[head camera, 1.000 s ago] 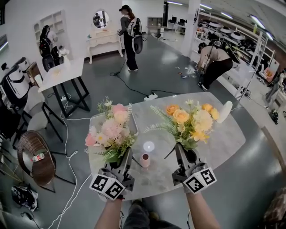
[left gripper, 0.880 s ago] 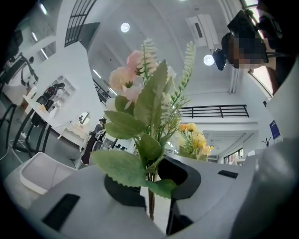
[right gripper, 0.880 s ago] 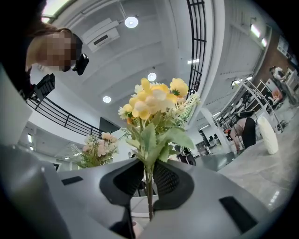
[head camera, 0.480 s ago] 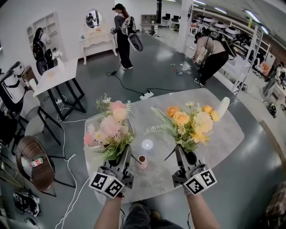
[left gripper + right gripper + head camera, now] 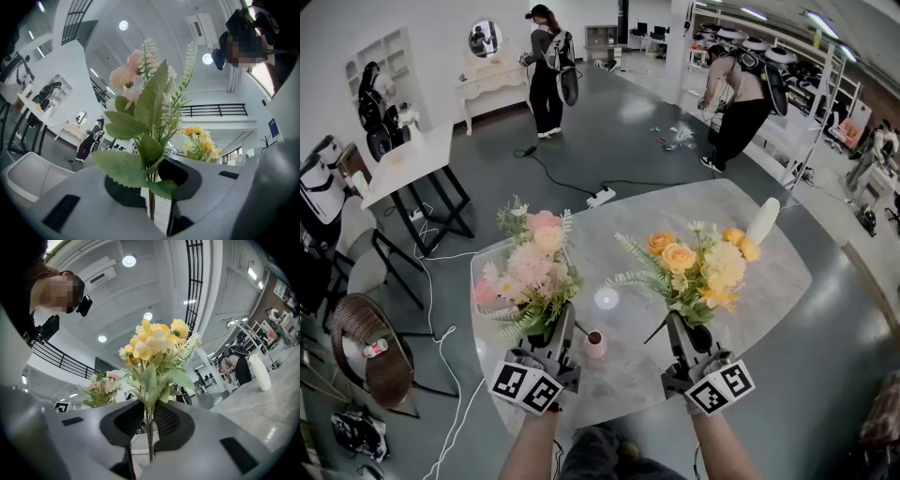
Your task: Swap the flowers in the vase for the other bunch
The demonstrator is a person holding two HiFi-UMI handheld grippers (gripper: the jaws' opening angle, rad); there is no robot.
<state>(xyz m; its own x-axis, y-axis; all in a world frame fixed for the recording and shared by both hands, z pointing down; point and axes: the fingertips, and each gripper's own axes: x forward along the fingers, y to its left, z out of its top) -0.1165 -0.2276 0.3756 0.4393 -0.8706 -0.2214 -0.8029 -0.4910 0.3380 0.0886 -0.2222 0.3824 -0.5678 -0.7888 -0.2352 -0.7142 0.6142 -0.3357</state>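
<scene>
In the head view, the left gripper (image 5: 560, 326) sits at lower centre-left of the frame. Its jaws are closed on the stems of a bunch of pink and cream artificial flowers with green leaves (image 5: 530, 274), which stands upright above it. The left gripper view shows this close up: the thin stems of the pink bunch (image 5: 146, 105) run down into the narrow gap of the left gripper (image 5: 152, 190), pinched between the two grey jaws.

At lower centre-right, the right gripper (image 5: 679, 330) is clamped in the same way on the stems of a bunch of yellow and orange artificial flowers with fern sprigs (image 5: 701, 267). In the right gripper view, that bunch (image 5: 157, 350) rises straight out of the closed jaws of the right gripper (image 5: 148, 427).

A small pink vase (image 5: 595, 344) stands upright on the pale grey marble-look table (image 5: 769, 281), between the two grippers and apart from both bunches. A tall white rounded object (image 5: 763, 223) stands near the table's upper-right edge. Three people stand on the grey floor at the top of the frame.
</scene>
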